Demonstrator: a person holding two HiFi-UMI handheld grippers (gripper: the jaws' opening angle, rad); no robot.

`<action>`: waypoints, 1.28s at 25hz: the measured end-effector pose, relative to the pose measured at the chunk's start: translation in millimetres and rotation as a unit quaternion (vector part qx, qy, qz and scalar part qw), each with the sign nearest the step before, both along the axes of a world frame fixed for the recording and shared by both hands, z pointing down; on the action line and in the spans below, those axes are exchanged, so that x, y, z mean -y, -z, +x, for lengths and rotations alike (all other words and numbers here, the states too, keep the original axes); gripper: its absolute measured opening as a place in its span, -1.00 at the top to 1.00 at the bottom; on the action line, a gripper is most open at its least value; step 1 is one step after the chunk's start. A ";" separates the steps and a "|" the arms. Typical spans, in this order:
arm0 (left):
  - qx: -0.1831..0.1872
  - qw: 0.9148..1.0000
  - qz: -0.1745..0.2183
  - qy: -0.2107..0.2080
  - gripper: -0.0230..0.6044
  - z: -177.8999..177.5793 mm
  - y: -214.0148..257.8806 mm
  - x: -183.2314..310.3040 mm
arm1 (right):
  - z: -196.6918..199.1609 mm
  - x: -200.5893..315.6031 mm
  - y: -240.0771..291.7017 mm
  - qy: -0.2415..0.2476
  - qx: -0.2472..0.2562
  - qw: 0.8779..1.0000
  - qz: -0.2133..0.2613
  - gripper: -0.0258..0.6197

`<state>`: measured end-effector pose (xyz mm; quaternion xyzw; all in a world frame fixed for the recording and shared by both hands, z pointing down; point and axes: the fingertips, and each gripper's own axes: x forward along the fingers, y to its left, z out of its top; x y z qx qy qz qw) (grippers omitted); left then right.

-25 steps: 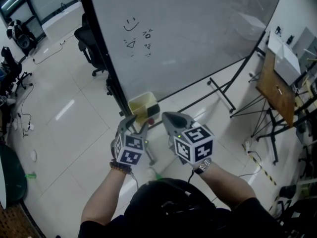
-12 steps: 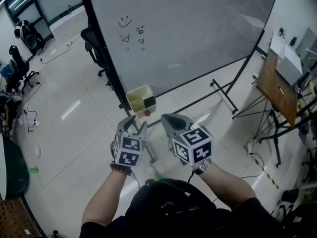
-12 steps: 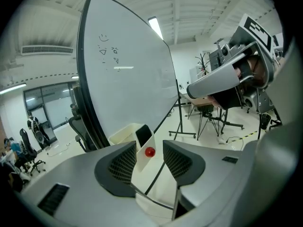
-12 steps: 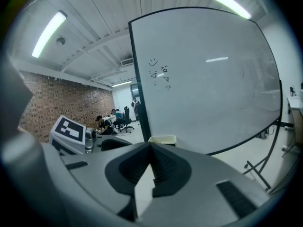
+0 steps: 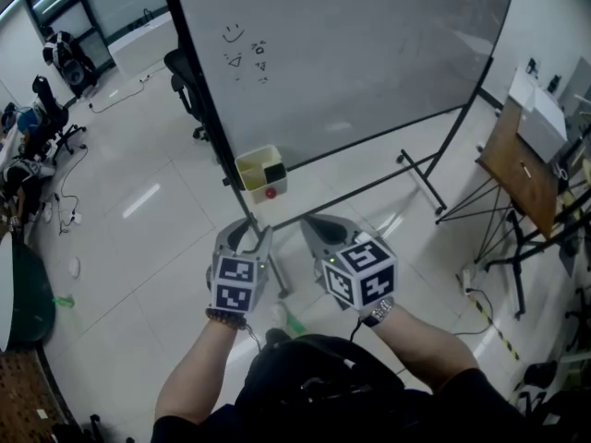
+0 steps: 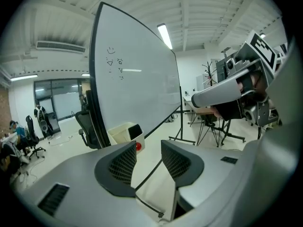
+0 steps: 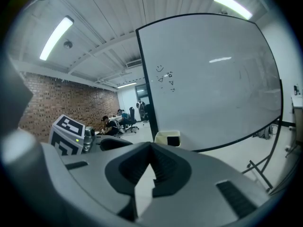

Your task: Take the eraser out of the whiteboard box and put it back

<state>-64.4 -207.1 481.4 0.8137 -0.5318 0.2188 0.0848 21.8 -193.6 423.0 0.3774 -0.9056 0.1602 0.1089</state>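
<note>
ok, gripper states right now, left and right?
Left gripper: open; jaws have just been closing a little, nothing between them.
Right gripper: jaws shut, holding nothing.

Tiled floor [image 5: 138,238] bearing whiteboard [image 5: 369,53], office chair [image 5: 187,70]

The head view looks steeply down from above the person, with the whiteboard [image 5: 369,53] at twelve o'clock and the left gripper [image 5: 251,235] and right gripper [image 5: 310,221] close under the lens. Each gripper view sits just behind its own jaws, facing the board from well back. All three share the whiteboard and the box [image 5: 259,175] at its lower left corner
</note>
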 end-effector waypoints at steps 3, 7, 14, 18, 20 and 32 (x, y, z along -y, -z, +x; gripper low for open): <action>-0.014 1.000 0.002 0.013 0.46 2.9 3.1 -14.4 | 4.5 -13.4 -0.5 0.009 -0.001 1.000 0.000 0.85; -0.016 0.999 0.008 0.027 0.46 2.5 8.6 -31.6 | 5.0 -28.5 -0.2 0.021 -0.001 1.000 -0.001 0.85; -0.015 0.999 0.006 0.037 0.46 -0.2 8.9 -56.0 | -2.6 -48.6 -1.7 0.038 0.003 0.999 -0.004 0.85; -0.015 0.999 0.007 0.035 0.46 -3.6 13.6 -65.9 | -8.1 -57.7 1.2 0.042 0.003 0.999 -0.002 0.85; -0.017 0.999 0.009 0.031 0.46 -4.8 16.6 -71.7 | -10.6 -63.7 3.6 0.040 0.003 0.999 0.000 0.85; -0.025 0.999 0.023 -0.014 0.62 -17.2 31.9 -124.2 | -30.3 -120.6 12.2 0.003 -0.004 1.000 0.012 0.85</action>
